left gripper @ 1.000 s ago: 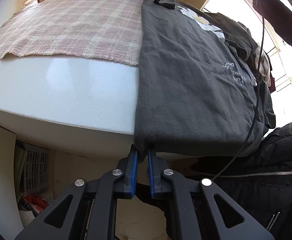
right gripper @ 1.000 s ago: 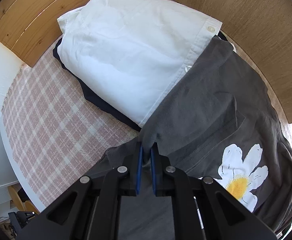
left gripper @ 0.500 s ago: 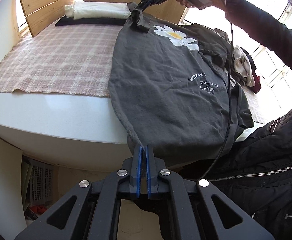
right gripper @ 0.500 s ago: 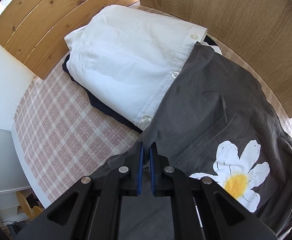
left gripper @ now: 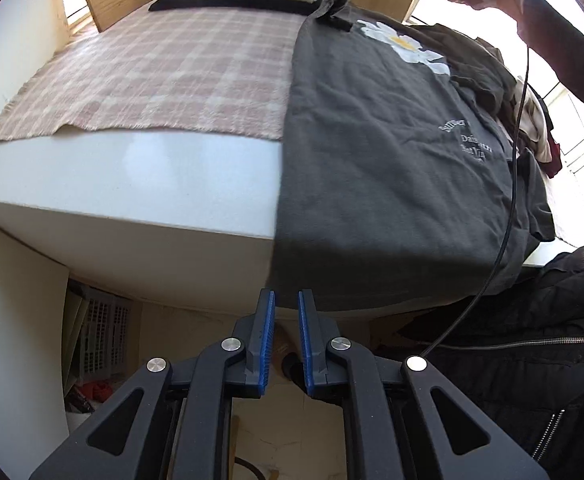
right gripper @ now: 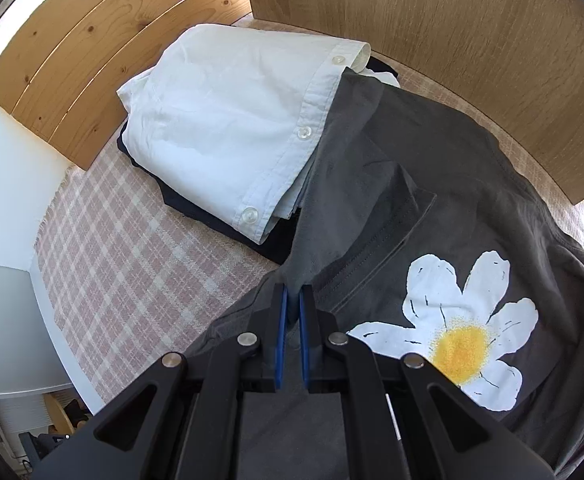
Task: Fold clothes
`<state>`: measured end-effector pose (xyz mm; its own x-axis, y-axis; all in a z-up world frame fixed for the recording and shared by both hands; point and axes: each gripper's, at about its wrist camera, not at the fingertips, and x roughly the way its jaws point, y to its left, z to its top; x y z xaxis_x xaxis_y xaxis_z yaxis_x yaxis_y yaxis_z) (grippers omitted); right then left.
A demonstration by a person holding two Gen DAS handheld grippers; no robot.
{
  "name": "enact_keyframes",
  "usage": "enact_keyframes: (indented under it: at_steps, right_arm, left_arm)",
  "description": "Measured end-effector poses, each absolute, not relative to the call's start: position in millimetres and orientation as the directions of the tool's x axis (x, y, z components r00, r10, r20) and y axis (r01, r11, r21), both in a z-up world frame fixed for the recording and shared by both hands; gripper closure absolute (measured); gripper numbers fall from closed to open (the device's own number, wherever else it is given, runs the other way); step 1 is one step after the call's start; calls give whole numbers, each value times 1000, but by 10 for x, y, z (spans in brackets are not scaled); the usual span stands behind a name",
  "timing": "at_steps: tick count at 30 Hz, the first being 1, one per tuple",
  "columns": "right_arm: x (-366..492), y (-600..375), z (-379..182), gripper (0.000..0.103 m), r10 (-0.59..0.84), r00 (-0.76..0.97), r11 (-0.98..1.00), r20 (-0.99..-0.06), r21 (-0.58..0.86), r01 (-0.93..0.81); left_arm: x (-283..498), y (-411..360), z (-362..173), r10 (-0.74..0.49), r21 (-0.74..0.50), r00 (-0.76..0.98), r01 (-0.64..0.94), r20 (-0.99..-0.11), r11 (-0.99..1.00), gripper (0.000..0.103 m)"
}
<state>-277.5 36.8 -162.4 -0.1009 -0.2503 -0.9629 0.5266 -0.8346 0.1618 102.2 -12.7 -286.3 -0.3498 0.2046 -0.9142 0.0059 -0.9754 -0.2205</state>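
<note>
- Wooden panels (right gripper: 471, 60) stand behind a white counter (left gripper: 140, 184), and a pink checked cloth (left gripper: 164, 80) covers most of its top.
- On the cloth lies the dark grey T-shirt (left gripper: 379, 160), spread flat, with its lower hem hanging over the near edge of the counter. I think it is laid long like this so that it can be folded next.
- The left gripper (left gripper: 286, 300) is just below this hem. Its fingers have just been opening; now they stand a little apart with nothing between them, so the hem is let go.
- The right gripper (right gripper: 291, 294) is at the far end of the shirt, near the collar, and its fingers are clamped on a pinch of grey cloth. This hold keeps the top end lifted a little and the shirt pulled straight.
- The white daisy print (right gripper: 459, 332) lies face up just beside the right gripper.
- A folded white button shirt (right gripper: 236, 120) rests on a dark folded garment (right gripper: 196, 216) near the panels. The grey shirt's top edge lies against this pile, so a fold toward that end has little free room.
- On the right side of the counter is a heap of unfolded clothes (left gripper: 531, 128), partly under the grey shirt.
- A black cable (left gripper: 507, 220) hangs across the shirt and could catch the cloth.
</note>
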Motion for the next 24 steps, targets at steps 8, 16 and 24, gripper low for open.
enact_keyframes:
  at_steps: [8,16,24]
  right_arm:
    - [-2728,197,-1658,97,-204,-111,-816,-973,106,568]
    - [-2790,251,-1650,97,-205,-111,-819,-972,109,563]
    - [-2799,400,-1571,97,-246,-119,-822,-962,142,552]
  left_arm:
    - [853,-126,-3056,268,-257,-318,-78,-909,-963,59]
    - [785,-131,-3160,309,-292,-287,-103,-907,-951,100]
    - [1108,107,-2566,281,-239,-370,-155,-885,-959,100]
